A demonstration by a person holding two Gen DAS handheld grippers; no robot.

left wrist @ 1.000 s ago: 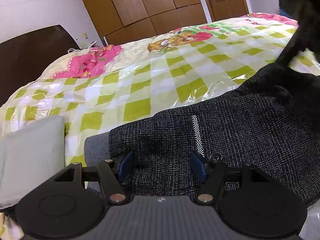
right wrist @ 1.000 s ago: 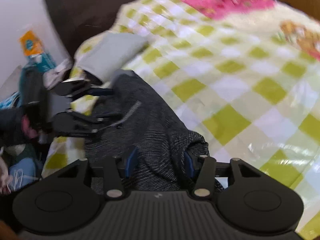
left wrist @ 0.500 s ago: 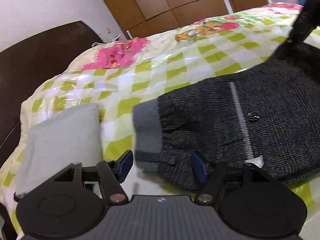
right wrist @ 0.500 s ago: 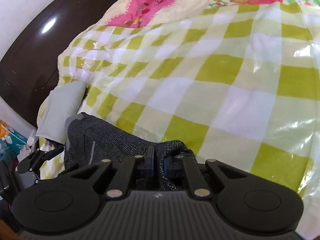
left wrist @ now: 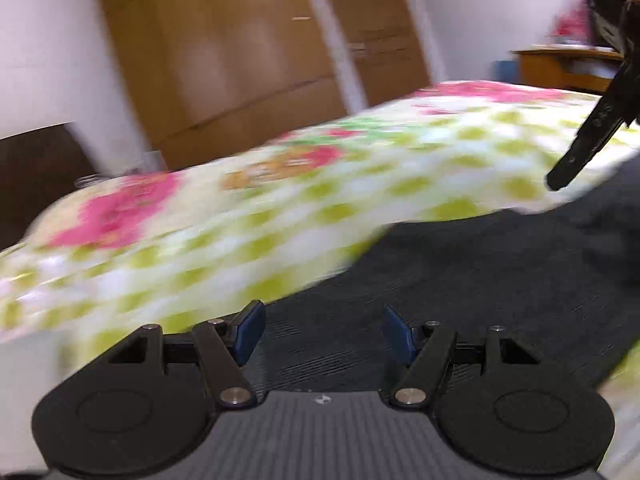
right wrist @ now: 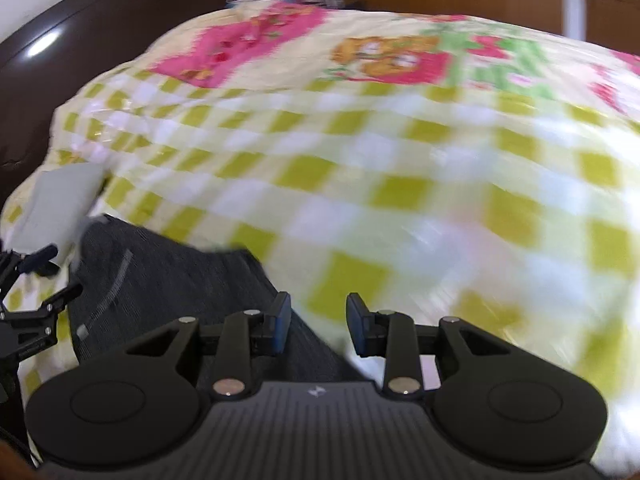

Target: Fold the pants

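Observation:
The dark grey tweed pants [left wrist: 480,272] lie on the checked bed cover, blurred by motion. My left gripper [left wrist: 320,334] is open and empty just above their near edge. The pants also show in the right wrist view [right wrist: 168,280], at the lower left, with a pale stripe along them. My right gripper [right wrist: 318,330] is open and empty, its left finger over the pants' right edge. The left gripper [right wrist: 40,280] shows at the far left there, and the right gripper's black body [left wrist: 588,140] shows at the upper right of the left wrist view.
The bed cover [right wrist: 400,184] is green and white checks with pink cartoon prints. A grey folded cloth [right wrist: 60,204] lies beside the pants near the dark headboard [right wrist: 100,32]. Wooden wardrobes [left wrist: 248,48] stand behind the bed, a wooden desk [left wrist: 568,64] at the right.
My right gripper, shut on the pants' edge half a second ago, has opened and let go. My left gripper has stayed open and swung over the pants; both views are motion-blurred.

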